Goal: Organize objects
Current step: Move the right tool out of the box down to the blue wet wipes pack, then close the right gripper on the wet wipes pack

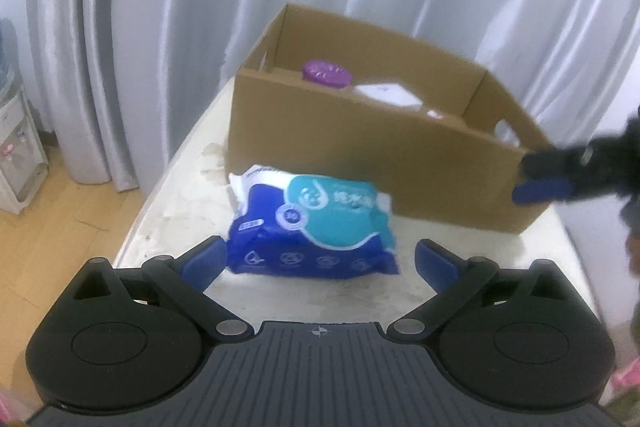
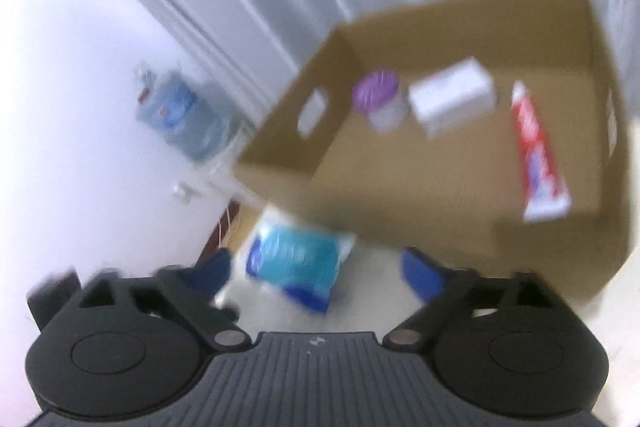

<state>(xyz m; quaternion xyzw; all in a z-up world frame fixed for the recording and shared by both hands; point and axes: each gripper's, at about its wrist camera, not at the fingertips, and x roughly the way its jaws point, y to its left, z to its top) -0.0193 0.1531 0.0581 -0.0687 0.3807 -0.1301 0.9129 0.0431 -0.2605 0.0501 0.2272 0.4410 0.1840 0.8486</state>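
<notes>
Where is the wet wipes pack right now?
In the left wrist view, the wet wipes pack lies on the white table, just outside the cardboard box, between the open left gripper's fingers.

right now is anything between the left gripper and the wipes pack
Nothing visible. The left gripper is open, the wipes pack lying on the table just ahead of its fingertips, in front of the box.

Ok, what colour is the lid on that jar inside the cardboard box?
Purple; the round jar lid shows clearest in the left wrist view.
</notes>
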